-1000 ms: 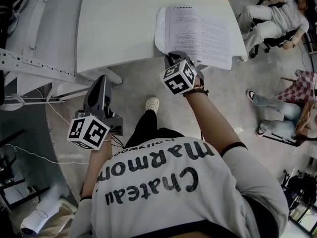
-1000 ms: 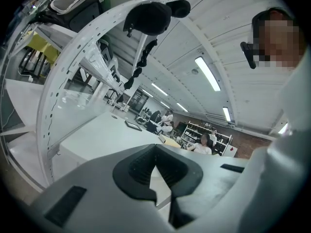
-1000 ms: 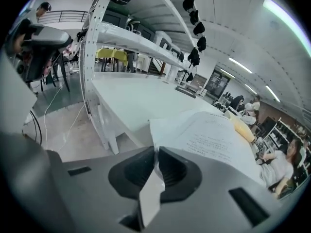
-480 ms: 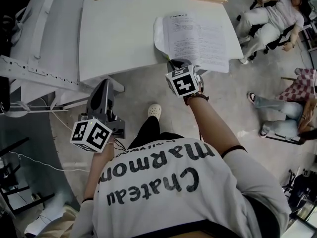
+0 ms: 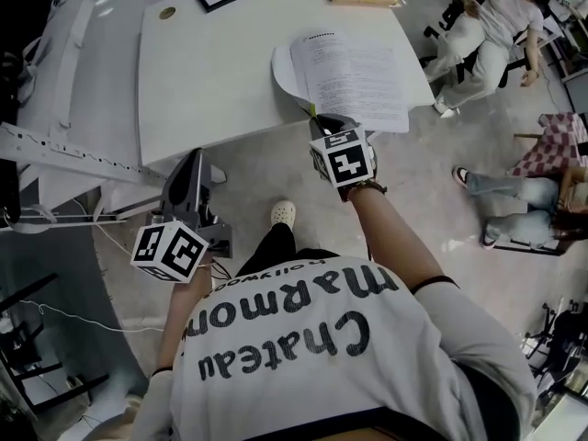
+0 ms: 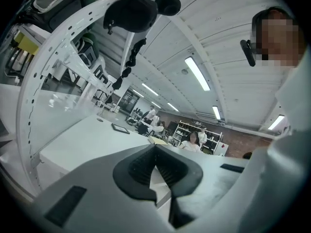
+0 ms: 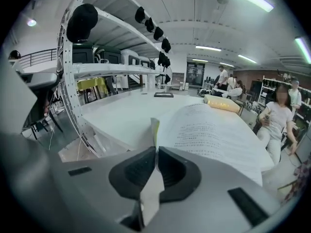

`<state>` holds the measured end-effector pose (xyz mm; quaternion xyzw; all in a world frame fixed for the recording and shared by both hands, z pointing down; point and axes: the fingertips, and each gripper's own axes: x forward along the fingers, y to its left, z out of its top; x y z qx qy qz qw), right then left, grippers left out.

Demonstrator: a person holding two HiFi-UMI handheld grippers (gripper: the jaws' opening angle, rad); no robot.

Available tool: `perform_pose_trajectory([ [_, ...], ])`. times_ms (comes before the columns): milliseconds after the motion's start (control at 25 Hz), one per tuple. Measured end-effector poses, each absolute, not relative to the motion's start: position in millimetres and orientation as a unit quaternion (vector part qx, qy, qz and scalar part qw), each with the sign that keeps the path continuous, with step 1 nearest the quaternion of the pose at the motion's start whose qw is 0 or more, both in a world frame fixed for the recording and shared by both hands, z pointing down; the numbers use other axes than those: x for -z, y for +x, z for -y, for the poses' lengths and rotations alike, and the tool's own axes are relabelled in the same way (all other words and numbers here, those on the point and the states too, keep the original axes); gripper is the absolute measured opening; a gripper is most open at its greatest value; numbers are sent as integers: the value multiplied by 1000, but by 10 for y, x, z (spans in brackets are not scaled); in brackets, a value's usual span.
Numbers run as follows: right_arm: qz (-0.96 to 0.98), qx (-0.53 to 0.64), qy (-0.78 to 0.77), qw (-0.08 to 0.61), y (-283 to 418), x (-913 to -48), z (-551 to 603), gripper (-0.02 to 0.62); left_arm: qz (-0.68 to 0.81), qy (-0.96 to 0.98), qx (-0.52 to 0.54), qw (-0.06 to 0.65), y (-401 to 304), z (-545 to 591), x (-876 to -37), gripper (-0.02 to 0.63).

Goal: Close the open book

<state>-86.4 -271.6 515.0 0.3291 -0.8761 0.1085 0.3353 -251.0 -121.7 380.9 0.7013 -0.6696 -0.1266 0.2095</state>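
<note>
Right claw (image 5: 322, 122) pinches a page (image 7: 154, 130) at the seven o'clock corner of the open book (image 5: 358, 76), which lies toward three o'clock on the white table (image 5: 211, 72). Left claw (image 5: 191, 159), jaws together and empty, hangs off the table's six o'clock edge.

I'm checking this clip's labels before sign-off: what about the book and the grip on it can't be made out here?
- Print on the open book: too small in the head view, blurred in the right gripper view.
- How many leaves the right gripper pinches: in its own view the shut jaws cover the held edge.
- That gripper's jaws in the head view: hidden behind its marker cube.
</note>
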Motion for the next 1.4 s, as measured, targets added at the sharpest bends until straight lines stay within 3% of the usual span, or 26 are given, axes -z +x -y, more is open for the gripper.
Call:
perform_pose_trajectory([
  [1400, 830, -85, 414, 363, 140, -4979, 2943, 42, 577, 777, 116, 221, -1756, 1872, -3699, 23],
])
